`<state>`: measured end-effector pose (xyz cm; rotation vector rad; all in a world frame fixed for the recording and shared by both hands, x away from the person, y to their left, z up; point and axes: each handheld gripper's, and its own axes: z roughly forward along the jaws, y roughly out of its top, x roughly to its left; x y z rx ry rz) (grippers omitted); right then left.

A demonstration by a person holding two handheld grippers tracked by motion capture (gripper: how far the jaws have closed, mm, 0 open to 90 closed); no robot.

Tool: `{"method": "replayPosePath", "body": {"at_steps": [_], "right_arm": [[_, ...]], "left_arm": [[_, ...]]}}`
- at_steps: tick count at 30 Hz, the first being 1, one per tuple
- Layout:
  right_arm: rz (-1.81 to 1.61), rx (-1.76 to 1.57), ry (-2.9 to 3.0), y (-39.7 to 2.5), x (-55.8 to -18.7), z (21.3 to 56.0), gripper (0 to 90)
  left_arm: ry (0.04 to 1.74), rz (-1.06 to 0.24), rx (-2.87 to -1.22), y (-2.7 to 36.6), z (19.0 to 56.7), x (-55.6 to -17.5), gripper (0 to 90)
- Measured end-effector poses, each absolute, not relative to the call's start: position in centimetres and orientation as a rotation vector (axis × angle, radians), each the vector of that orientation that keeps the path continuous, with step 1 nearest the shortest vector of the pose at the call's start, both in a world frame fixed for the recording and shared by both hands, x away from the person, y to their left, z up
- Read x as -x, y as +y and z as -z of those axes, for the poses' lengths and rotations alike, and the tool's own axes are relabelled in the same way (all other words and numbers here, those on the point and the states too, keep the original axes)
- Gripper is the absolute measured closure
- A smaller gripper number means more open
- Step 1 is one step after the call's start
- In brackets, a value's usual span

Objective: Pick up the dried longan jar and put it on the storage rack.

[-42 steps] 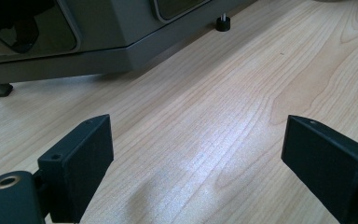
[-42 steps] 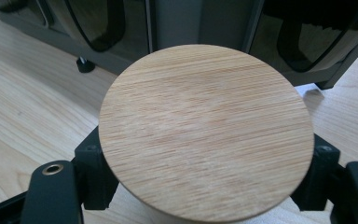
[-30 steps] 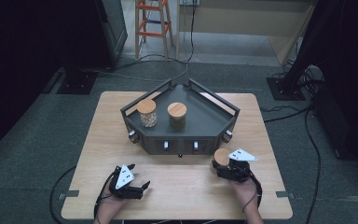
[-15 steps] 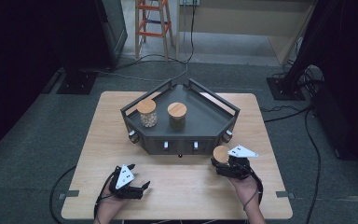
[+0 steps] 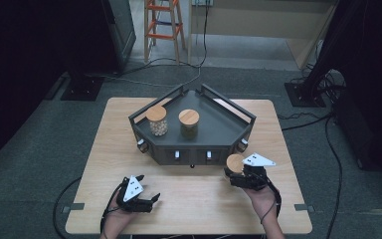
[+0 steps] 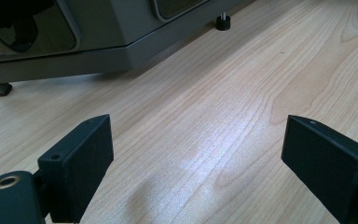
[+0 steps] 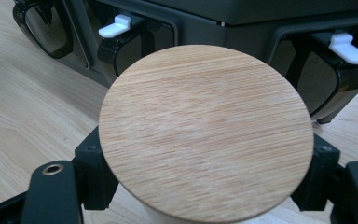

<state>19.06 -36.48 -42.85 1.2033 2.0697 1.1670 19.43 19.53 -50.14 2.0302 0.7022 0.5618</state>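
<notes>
A jar with a round wooden lid stands in front of the dark grey rack, at its right front corner. My right gripper is shut on this jar; in the right gripper view the lid covers the jar body and both jaws press in from the sides. Two more wooden-lidded jars sit on the rack, one pale-filled and one dark. My left gripper rests near the table's front left, open, with bare wood between its jaws.
The rack's front carries small white levers over dark windows. Its base and a small foot lie ahead of the left gripper. An orange ladder and floor cables lie beyond the table.
The right gripper with the jar has shifted slightly away from the person, toward the rack. The left gripper has barely moved.
</notes>
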Motion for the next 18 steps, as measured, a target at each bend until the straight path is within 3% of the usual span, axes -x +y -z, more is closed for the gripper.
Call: {"method": "replayPosePath", "body": {"at_steps": [18], "right_arm": [[-1.184, -1.174, 2.094, -36.4, -19.0, 41.6, 25.5]], "left_arm": [[0.701, -0.561, -2.030, 19.6, 50.1, -19.4, 9.0]]}}
